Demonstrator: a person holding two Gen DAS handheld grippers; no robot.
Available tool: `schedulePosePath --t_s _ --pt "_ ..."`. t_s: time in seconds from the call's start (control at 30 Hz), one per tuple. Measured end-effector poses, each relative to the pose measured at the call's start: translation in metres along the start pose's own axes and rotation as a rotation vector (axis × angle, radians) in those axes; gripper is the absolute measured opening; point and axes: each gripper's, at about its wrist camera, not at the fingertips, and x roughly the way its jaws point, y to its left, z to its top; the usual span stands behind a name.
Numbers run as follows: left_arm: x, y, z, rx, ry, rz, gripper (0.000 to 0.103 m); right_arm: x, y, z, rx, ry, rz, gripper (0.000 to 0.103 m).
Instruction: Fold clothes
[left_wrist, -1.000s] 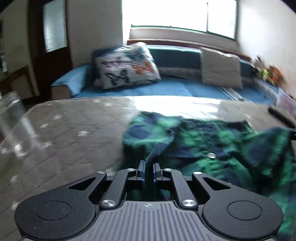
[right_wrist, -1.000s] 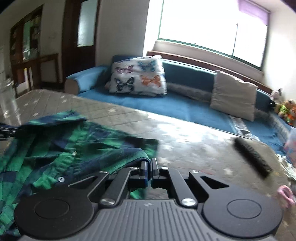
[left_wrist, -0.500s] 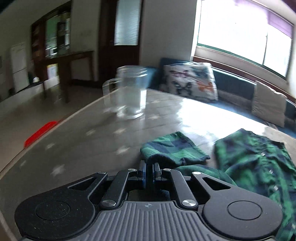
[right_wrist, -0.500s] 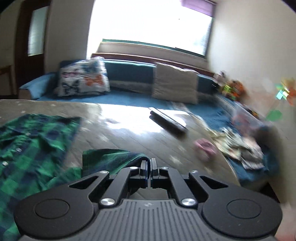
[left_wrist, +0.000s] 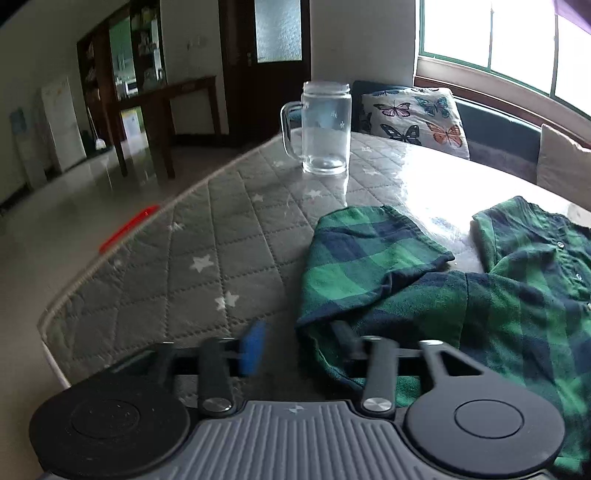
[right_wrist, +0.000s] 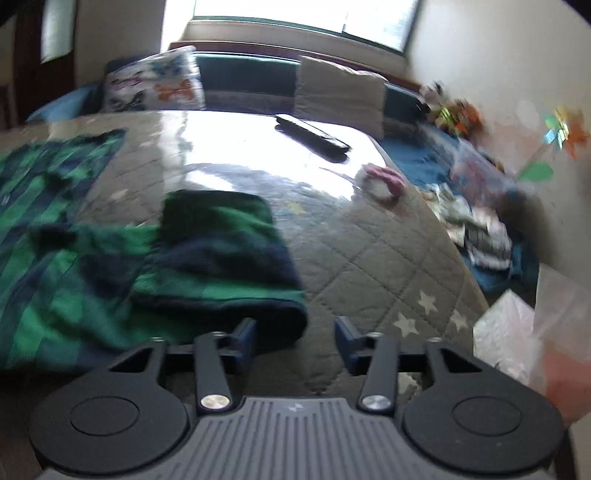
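A green and navy plaid shirt (left_wrist: 491, 295) lies on a grey quilted table (left_wrist: 207, 236) with star marks. Its left sleeve (left_wrist: 365, 247) is spread out towards the table's left edge. My left gripper (left_wrist: 299, 343) stands open just at that sleeve's near hem, the right finger touching or under the cloth. In the right wrist view the shirt's other sleeve (right_wrist: 221, 254) lies flat, pointing away. My right gripper (right_wrist: 295, 339) is open at its near end, left finger against the cuff, nothing held.
A glass mug (left_wrist: 325, 129) stands near the table's far left edge. A dark remote-like bar (right_wrist: 312, 136) and a pink item (right_wrist: 384, 182) lie on the table's right side. Beyond are a blue sofa (right_wrist: 251, 81) with cushions, and clutter (right_wrist: 476, 229) beside the table.
Both grippers were shut on the shirt's sleeves and pulling them outwards; now both have opened and let the sleeves drop flat on the table.
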Motion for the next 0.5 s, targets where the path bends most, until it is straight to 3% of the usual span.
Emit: schedulePosePath --t_s 0.13,0.3,0.4,0.5 --pt "-0.002 -0.006 0.004 0.026 -0.025 -0.005 0.065 -0.002 0.019 0.004 -0.098 -0.024 -0.001 0.072" --pt "-0.003 -0.017 0.009 0.058 -0.048 -0.016 0.076 0.012 0.033 0.019 -0.195 -0.079 -0.057 0.082" --pt "-0.003 -0.026 0.012 0.073 -0.048 -0.03 0.078 0.022 0.017 0.033 -0.112 -0.1 -0.093 0.082" --pt "-0.002 -0.037 0.015 0.092 -0.052 -0.053 0.084 0.027 -0.019 0.047 0.053 -0.103 -0.14 0.082"
